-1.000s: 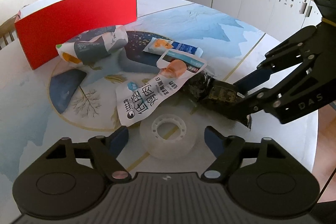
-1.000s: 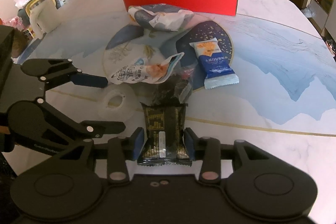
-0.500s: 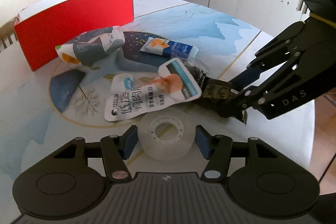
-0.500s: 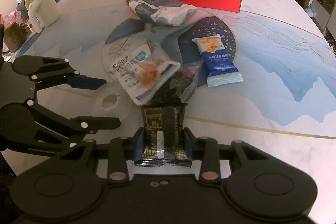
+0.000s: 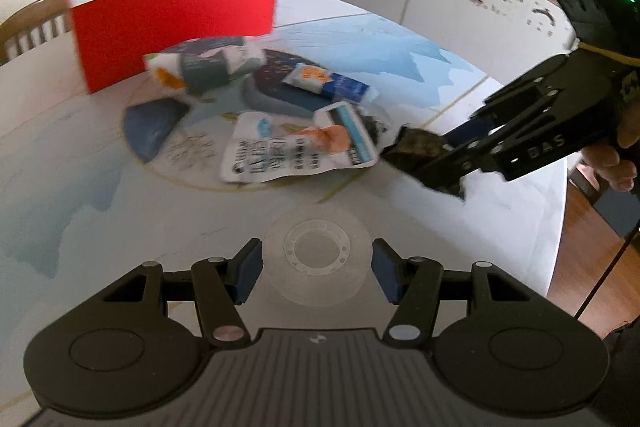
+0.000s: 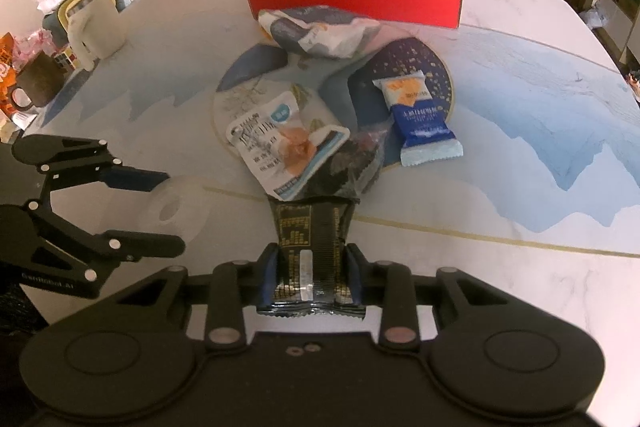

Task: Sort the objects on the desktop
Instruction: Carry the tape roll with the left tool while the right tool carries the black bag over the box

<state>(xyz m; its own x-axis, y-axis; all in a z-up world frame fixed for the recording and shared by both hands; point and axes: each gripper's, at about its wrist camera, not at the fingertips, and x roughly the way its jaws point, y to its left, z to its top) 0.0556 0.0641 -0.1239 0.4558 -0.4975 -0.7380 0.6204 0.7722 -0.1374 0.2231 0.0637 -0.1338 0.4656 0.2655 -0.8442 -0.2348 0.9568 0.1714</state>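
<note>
Clear tape roll [image 5: 318, 259], lying flat on the tabletop [image 5: 120, 195] between the left gripper [image 5: 317, 271] fingers, which bracket its rim; contact cannot be told. Judged light, stiff, slick: grip across the outer rim. Right gripper [image 6: 312, 267], its fingers lately closing, pinches a soft, crinkly dark packet [image 6: 312, 247], its far end hidden under a white pouch [image 6: 276, 147]. Left view blurred.
</note>
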